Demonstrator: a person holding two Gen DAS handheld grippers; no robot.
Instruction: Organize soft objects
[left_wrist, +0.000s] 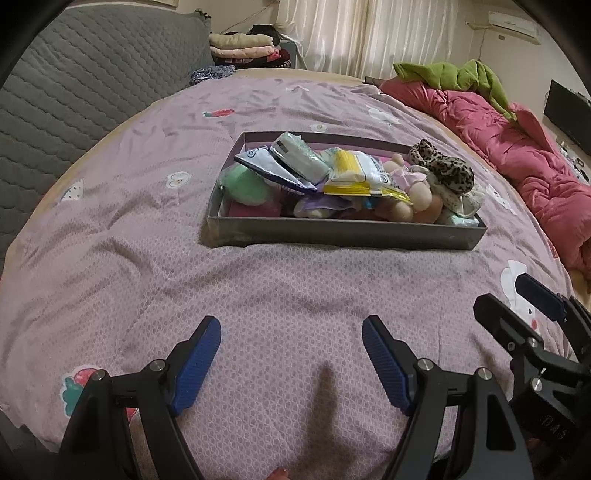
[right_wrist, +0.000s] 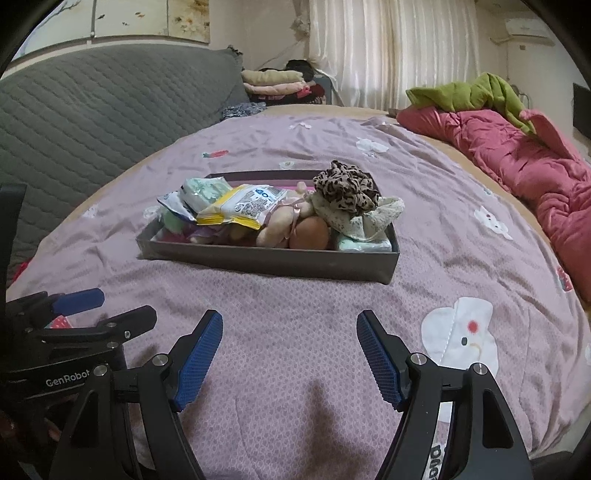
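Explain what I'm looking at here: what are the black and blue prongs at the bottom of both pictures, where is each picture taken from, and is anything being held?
The prongs are two handheld grippers, one in each of a person's hands, each with a camera looking along its fingers. One picture is from the left gripper, the other from the right gripper. Both stand open and empty above a purple bedsheet. Ahead lies a shallow grey box piled with soft things: tissue packs, a doll, a leopard-print cloth. Nothing is held.
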